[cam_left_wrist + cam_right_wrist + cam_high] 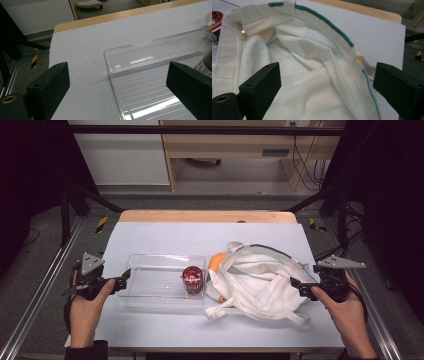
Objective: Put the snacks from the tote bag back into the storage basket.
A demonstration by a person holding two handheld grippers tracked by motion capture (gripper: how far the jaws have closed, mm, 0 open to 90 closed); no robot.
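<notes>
At the centre of a white-topped counter (165, 237), one clear plastic bin (150, 280) and one crumpled white cloth bag (260, 282) lie side by side, the bin at 9 o'clock of the bag and touching or nearly touching it. One small red-lidded jar (192, 279) stands upright in the bin's right end, close against the wall nearest the bag. One orange object (216, 261) peeks from under the bag's left edge; what it is cannot be told.

At the bin's 9 o'clock end the left gripper (125, 280) hovers released, jaws spread on either side of the near left corner and holding nothing. At 3 o'clock the right gripper (296, 286) is likewise released, its jaws wide apart and aimed into the bag's green-trimmed mouth (322, 17), gripping no cloth.

Judged from this layout, the work looks barely begun or between steps: the jar sits in the bin, the bag lies slack, and neither gripper has taken hold. Whether the jar is headed for the bag or has come out of it cannot be told.

Count: two grippers, one bin, one bag, one jar, one orange object.
</notes>
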